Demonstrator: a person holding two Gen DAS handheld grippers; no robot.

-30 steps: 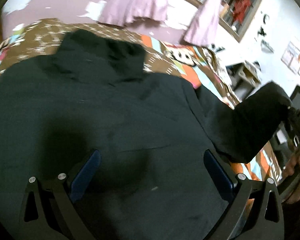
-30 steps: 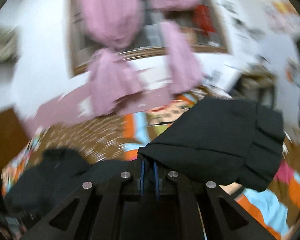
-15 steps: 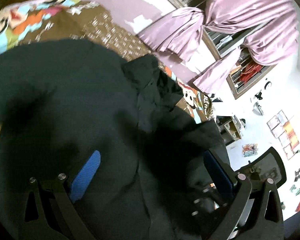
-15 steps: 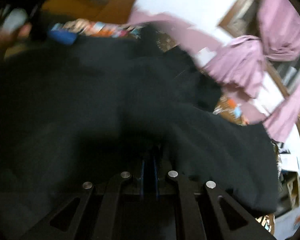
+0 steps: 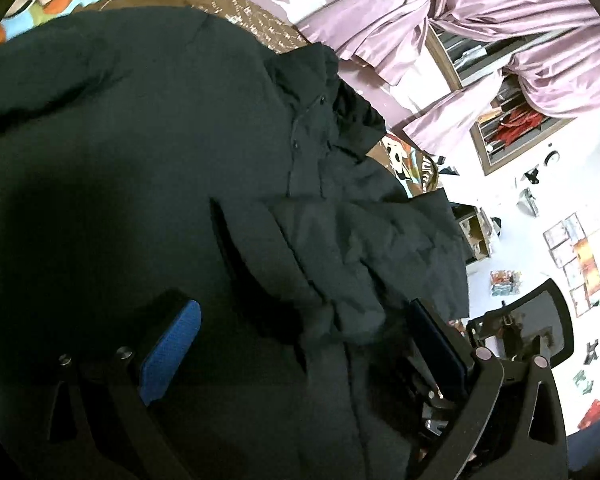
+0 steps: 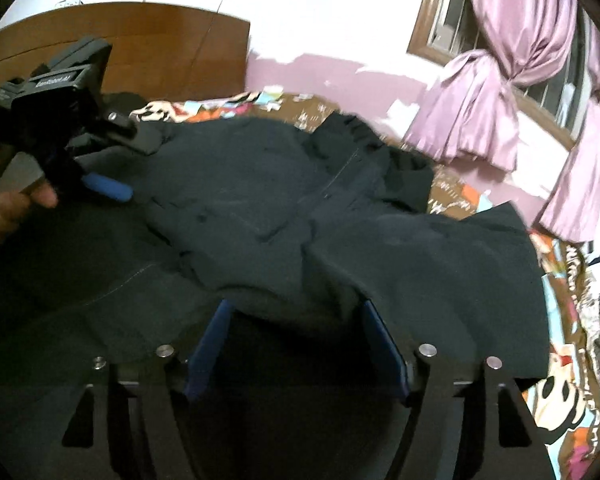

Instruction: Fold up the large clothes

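A large black jacket (image 5: 180,168) lies spread on a bed with a colourful cartoon bedspread (image 6: 556,396). Its right sleeve (image 6: 440,272) is folded inward across the body. My left gripper (image 5: 304,344) is open and empty, just above the jacket's lower part; it also shows in the right wrist view (image 6: 112,188) at the left, held in a hand. My right gripper (image 6: 296,340) is open and empty, low over the folded sleeve's edge. The jacket's collar (image 6: 364,148) lies toward the far side of the bed.
A brown wooden headboard (image 6: 140,40) stands at the far left. Pink curtains (image 6: 500,80) hang at a window behind the bed. A black mesh office chair (image 5: 540,320) and a shelf stand beside the bed on the right.
My right gripper carried the sleeve across the jacket's body, then opened and let it go. My left gripper stayed open and shifted along the jacket.
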